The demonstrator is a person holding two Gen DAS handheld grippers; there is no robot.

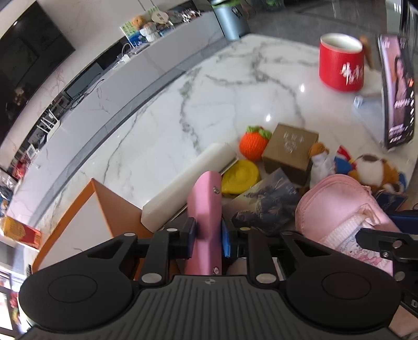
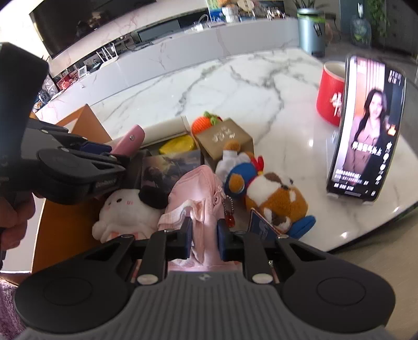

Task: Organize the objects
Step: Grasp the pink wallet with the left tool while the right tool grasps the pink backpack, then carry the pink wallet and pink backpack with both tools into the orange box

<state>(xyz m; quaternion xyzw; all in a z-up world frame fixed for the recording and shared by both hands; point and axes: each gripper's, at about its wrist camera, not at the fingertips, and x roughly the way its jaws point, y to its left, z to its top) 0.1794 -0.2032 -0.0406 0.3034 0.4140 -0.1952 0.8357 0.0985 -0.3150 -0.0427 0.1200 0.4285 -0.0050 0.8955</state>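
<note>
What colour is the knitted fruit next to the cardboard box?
Orange with a green top; clearest in the left wrist view.

Setting: a home living room, as I see it. Evidence: wall-mounted television (image 2: 86, 23); long low media console (image 2: 209, 49) carrying knick-knacks and cables; white marble table (image 1: 209, 104); red mug (image 1: 341, 62); propped phone (image 2: 365, 130) playing video; soft toys; grey bin (image 2: 312, 34).

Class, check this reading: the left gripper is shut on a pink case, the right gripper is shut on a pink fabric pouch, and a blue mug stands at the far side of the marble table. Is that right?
Not quite. The mug is red, not blue; the left wrist view shows it clearly. The rest holds: the left gripper is shut on the pink case, the right gripper on the pink fabric pouch, on the marble table.
</note>
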